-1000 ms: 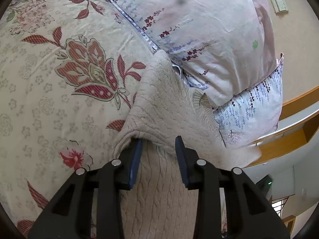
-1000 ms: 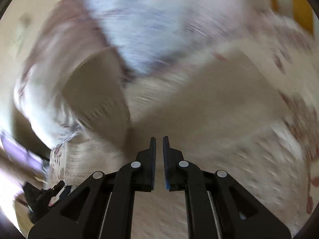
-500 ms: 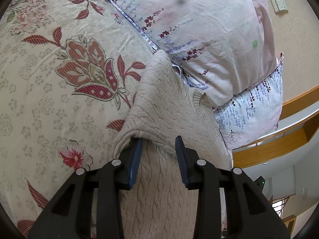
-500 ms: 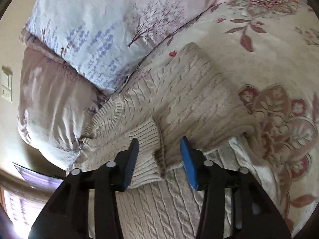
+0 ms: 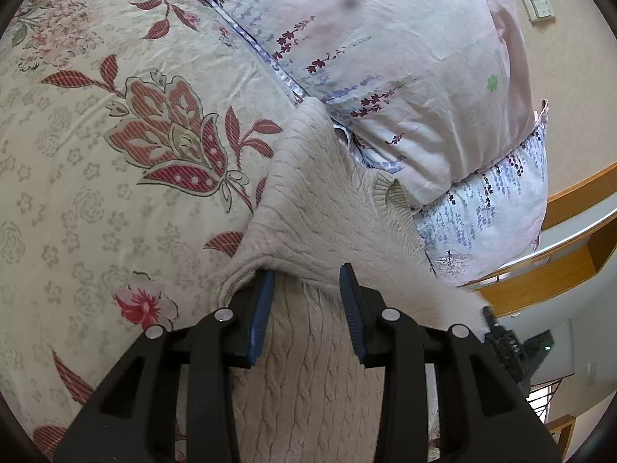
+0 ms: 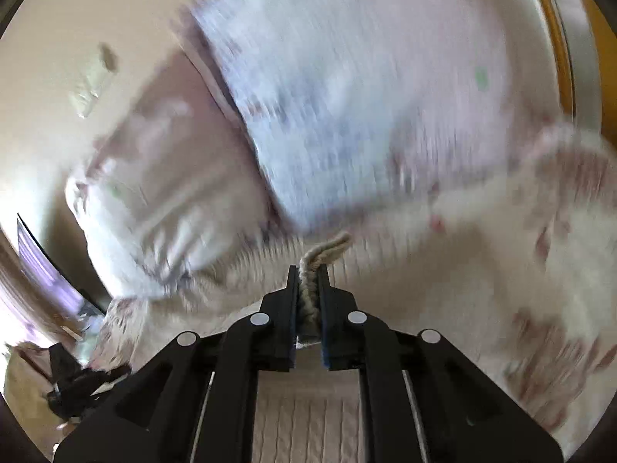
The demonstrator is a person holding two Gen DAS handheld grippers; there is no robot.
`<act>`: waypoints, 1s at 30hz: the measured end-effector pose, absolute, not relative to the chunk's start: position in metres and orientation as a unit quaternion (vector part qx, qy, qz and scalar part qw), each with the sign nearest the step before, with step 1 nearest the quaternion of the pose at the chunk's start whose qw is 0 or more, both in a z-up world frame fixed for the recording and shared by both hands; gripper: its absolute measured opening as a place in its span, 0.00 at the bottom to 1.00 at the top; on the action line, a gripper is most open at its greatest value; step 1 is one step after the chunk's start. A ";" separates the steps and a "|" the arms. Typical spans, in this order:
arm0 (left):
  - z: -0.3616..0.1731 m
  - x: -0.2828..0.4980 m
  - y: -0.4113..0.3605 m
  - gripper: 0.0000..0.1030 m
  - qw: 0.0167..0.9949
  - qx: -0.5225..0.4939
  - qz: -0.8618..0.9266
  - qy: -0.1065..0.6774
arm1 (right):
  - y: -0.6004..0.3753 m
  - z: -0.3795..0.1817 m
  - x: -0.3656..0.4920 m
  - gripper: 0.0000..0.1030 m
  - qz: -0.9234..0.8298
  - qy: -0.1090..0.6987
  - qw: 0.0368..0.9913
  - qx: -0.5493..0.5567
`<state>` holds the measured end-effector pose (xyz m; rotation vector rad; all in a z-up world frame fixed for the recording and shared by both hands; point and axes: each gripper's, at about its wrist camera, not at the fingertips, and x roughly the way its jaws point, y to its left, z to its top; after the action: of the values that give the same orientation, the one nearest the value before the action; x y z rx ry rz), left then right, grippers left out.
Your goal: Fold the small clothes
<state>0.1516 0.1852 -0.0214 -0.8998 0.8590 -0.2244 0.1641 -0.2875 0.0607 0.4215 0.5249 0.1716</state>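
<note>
Left gripper [image 5: 306, 301]: the jaws stand apart, with nothing clamped between them. The blue pads [image 5: 262, 308] rest low over the sweater [image 5: 324, 208], straddling the point where a folded-over layer meets the cable-knit panel below it. The left pad touches the edge of that fold.

Right gripper [image 6: 308, 297]: the jaws are pressed together on a ribbed knit edge [image 6: 310, 285] of the sweater. The edge stands up between the pads and curls over just past the fingertips. The right wrist view is heavily blurred; cable-knit fabric shows below the gripper frame.

Sweater: a beige cable-knit garment lying on the bedspread [image 5: 96, 177], which carries a red floral print. The ribbed neckline [image 5: 389, 193] sits at the far right side of the garment. The far corner of the sweater touches the pillows.

Pillows: a pink floral pillow [image 5: 405, 50] lies on top of a pale blue floral pillow [image 5: 489, 212], both just beyond the sweater. A wall switch plate [image 5: 538, 0] is mounted on the wall behind them. A wooden bed frame [image 5: 570, 208] shows at the right.
</note>
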 end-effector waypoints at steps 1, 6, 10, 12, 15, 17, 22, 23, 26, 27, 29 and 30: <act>-0.021 0.152 0.185 0.35 0.807 -0.420 -0.105 0.401 | -0.286 0.059 0.166 0.09 0.060 0.262 0.945 0.186; -0.021 0.154 0.183 0.36 0.810 -0.415 -0.107 0.401 | -0.303 -0.009 0.203 0.10 0.002 0.409 0.890 0.201; -0.021 0.153 0.182 0.36 0.810 -0.414 -0.107 0.401 | -0.309 -0.018 0.195 0.13 0.003 0.410 0.889 0.206; -0.020 0.153 0.182 0.38 0.809 -0.414 -0.110 0.404 | -0.312 -0.015 0.192 0.18 -0.006 0.413 0.889 0.198; -0.017 0.147 0.181 0.41 0.809 -0.405 -0.120 0.408 | -0.326 -0.005 0.170 0.38 -0.020 0.403 0.892 0.202; -0.014 0.140 0.179 0.42 0.816 -0.389 -0.125 0.410 | -0.338 -0.001 0.154 0.48 -0.014 0.393 0.894 0.216; -0.008 0.112 0.181 0.49 0.827 -0.350 -0.150 0.413 | -0.364 -0.003 0.113 0.50 0.019 0.390 0.886 0.248; -0.006 0.104 0.182 0.49 0.830 -0.344 -0.158 0.409 | -0.366 -0.005 0.107 0.50 0.027 0.392 0.884 0.253; -0.002 0.082 0.187 0.54 0.837 -0.326 -0.161 0.409 | -0.375 -0.014 0.084 0.50 0.048 0.400 0.876 0.264; -0.001 0.077 0.188 0.54 0.839 -0.322 -0.160 0.409 | -0.376 -0.016 0.077 0.50 0.052 0.403 0.874 0.266; -0.001 0.065 0.191 0.54 0.841 -0.316 -0.163 0.409 | -0.379 -0.023 0.062 0.50 0.056 0.410 0.869 0.273; -0.002 0.059 0.192 0.54 0.841 -0.314 -0.163 0.410 | -0.381 -0.025 0.056 0.50 0.060 0.411 0.866 0.279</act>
<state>0.0587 0.1925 -0.0016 -0.6636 0.8666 -0.3453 0.0557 -0.3806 -0.0251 0.5840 0.8603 0.1256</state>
